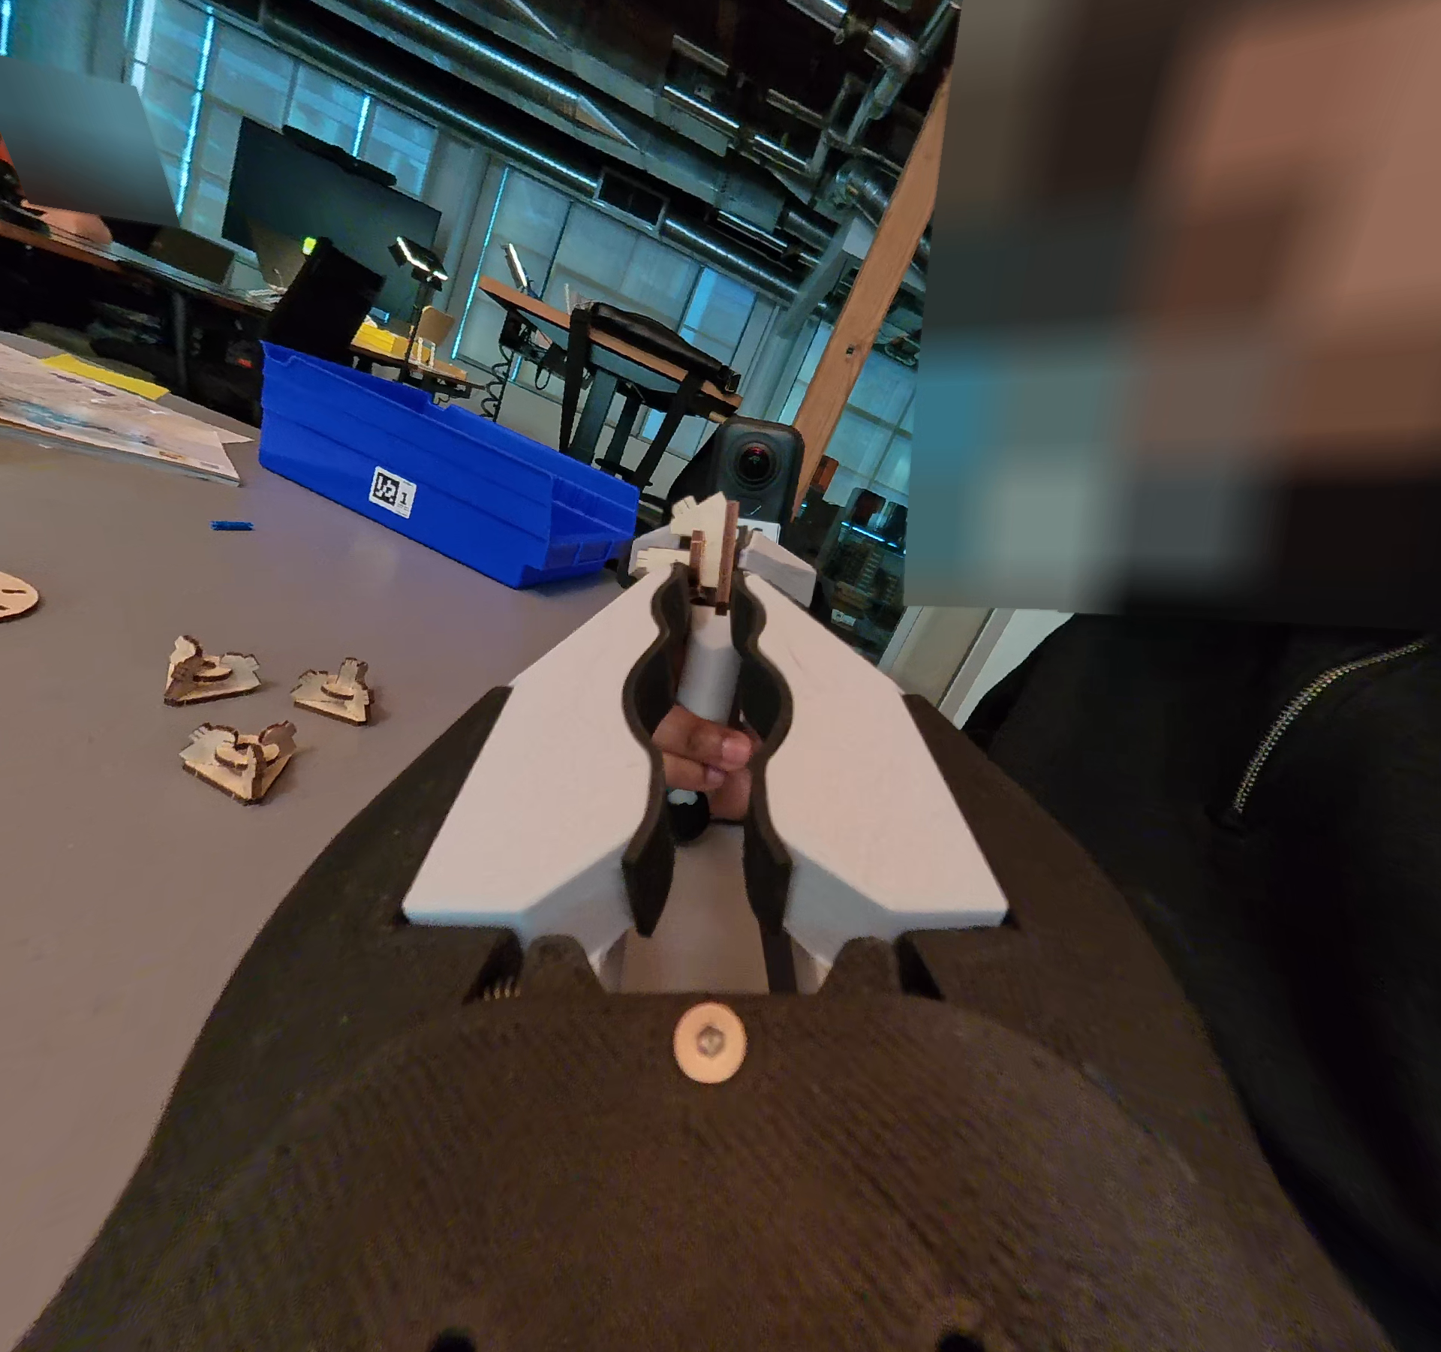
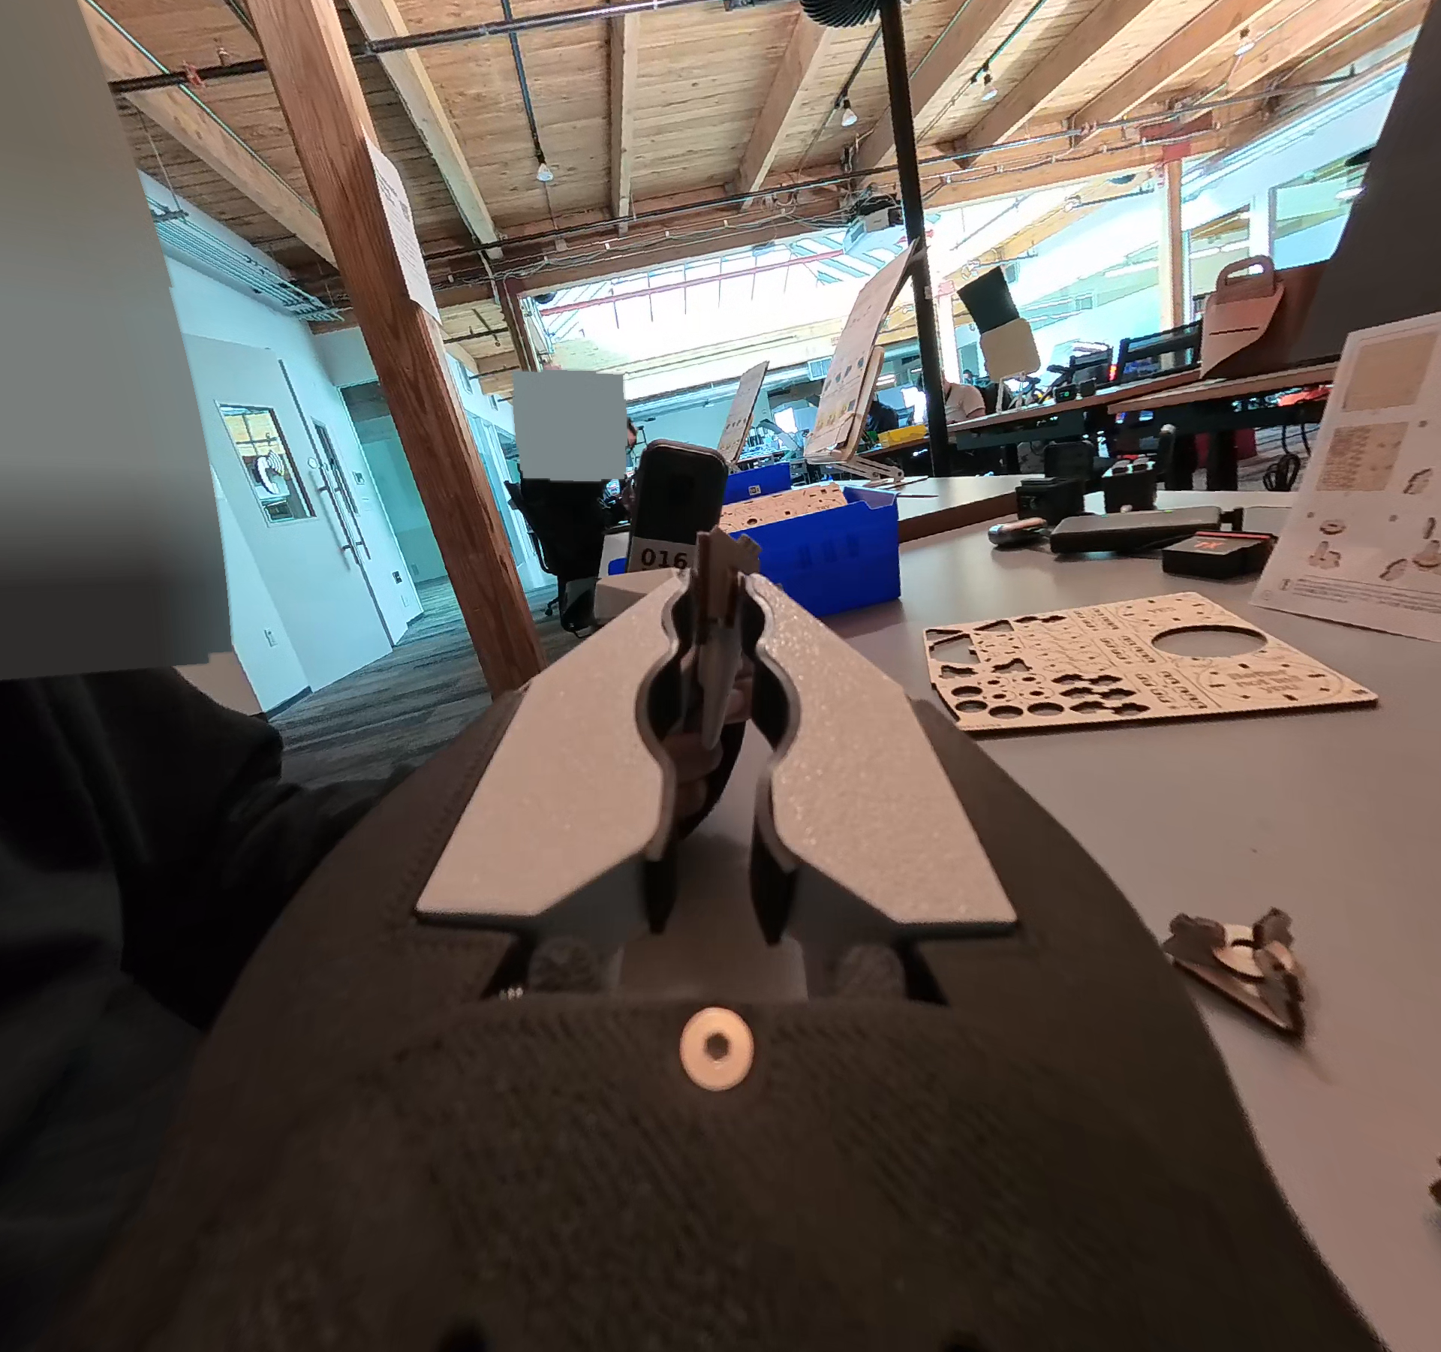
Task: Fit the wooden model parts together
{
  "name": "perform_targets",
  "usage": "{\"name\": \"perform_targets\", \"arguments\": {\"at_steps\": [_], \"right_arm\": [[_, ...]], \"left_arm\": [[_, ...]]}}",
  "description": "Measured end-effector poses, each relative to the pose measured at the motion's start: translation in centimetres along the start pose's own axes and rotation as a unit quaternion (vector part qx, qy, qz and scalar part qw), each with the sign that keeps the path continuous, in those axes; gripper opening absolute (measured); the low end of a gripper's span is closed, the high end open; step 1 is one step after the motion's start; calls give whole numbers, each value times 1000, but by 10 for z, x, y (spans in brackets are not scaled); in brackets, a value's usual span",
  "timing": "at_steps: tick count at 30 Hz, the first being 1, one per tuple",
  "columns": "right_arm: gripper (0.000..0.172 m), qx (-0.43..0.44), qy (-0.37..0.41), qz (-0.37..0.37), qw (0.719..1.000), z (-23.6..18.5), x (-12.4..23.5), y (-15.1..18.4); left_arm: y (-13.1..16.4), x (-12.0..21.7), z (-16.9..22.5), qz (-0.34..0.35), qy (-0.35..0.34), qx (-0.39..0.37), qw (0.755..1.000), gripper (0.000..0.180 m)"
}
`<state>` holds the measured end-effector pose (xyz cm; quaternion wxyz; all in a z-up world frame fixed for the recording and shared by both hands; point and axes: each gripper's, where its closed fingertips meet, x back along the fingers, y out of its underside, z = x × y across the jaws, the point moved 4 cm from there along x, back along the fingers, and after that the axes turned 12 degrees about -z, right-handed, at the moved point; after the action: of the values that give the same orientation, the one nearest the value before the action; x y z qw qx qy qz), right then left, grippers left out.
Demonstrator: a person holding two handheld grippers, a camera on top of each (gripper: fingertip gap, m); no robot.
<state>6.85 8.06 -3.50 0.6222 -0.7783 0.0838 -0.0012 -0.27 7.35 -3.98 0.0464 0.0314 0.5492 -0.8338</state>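
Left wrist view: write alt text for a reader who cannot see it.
The left tool grips a small wooden assembly at its fingertips, meeting the other tool head-on above a grey table. Three finished wooden pieces lie to the left, near a blue bin.

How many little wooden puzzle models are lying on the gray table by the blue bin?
3: one farthest left, one to its right, one nearest the camera. Others may be hidden.
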Motion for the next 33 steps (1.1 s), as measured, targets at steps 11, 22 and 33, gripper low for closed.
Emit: {"name": "perform_targets", "arguments": {"at_steps": [11, 22, 33], "right_arm": [[9, 50, -12, -8, 999, -14, -3, 1], [10, 12, -75, 22, 997, -20, 2, -4], [10, 10, -73, 19, 997, -20, 1, -3]], "left_arm": [[-3, 1, 11, 9, 42, -21, 999, 7], [-1, -2, 16, -3, 69, -26, 997, 7], [-2, -1, 14, 6, 74, -18, 997, 7]]}}
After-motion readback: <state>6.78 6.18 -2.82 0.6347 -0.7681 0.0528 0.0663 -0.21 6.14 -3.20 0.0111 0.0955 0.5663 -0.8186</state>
